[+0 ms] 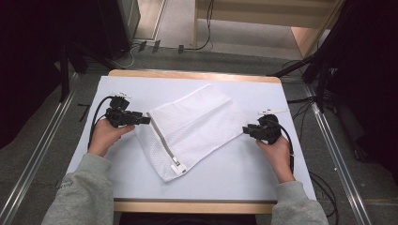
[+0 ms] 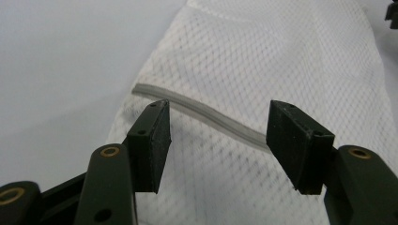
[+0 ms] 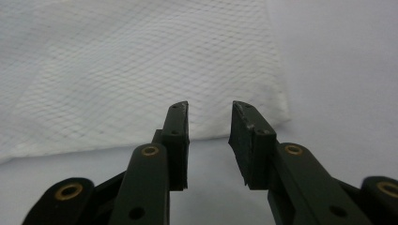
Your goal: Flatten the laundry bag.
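A white mesh laundry bag (image 1: 192, 127) lies flat and slanted on the table, its grey zipper (image 1: 162, 139) running along the left edge. My left gripper (image 1: 144, 120) points at the top of that zipper edge with its jaws wide apart; in the left gripper view the zipper (image 2: 213, 119) passes between the open jaws, over the mesh (image 2: 263, 61). My right gripper (image 1: 245, 130) sits just off the bag's right edge. Its jaws stand a little apart, with nothing between them, just short of the bag's hem (image 3: 141, 93).
The table (image 1: 244, 168) is covered in white with a wooden rim (image 1: 192, 206). Cables trail from both grippers. Floor rails and dark stands flank the table on either side.
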`<state>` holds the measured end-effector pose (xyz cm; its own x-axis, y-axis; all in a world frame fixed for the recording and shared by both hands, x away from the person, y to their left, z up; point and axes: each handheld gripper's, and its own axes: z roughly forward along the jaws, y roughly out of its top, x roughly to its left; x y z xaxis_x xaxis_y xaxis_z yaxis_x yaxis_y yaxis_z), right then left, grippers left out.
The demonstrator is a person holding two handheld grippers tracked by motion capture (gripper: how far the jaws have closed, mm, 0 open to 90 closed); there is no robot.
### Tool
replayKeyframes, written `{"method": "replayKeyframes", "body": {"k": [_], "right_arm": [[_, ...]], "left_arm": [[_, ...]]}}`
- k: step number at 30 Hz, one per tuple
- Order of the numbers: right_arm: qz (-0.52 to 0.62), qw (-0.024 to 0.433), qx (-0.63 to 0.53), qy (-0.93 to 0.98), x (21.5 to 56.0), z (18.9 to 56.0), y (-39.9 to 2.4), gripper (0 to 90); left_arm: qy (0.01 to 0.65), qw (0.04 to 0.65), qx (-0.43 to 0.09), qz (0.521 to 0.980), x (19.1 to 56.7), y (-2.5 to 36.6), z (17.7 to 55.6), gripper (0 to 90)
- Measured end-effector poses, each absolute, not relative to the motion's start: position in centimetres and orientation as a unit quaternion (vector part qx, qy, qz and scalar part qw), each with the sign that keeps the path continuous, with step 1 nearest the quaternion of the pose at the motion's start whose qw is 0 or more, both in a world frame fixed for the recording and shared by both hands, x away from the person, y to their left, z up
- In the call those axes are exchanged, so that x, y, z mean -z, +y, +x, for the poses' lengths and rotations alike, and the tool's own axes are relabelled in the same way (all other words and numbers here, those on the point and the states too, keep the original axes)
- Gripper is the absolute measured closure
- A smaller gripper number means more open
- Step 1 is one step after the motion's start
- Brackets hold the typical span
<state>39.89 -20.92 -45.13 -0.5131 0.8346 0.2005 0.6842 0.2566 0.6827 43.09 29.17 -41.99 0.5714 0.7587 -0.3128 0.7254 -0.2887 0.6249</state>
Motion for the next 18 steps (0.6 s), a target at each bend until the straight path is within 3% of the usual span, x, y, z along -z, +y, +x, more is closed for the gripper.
{"method": "replayKeyframes", "body": {"k": [18], "right_arm": [[0.447,0.092,-0.39,0.8,44.7,34.8,-18.3,64.4]], "left_arm": [[0.442,0.354,-0.023,0.824,44.3,26.5,48.2,40.0]]}}
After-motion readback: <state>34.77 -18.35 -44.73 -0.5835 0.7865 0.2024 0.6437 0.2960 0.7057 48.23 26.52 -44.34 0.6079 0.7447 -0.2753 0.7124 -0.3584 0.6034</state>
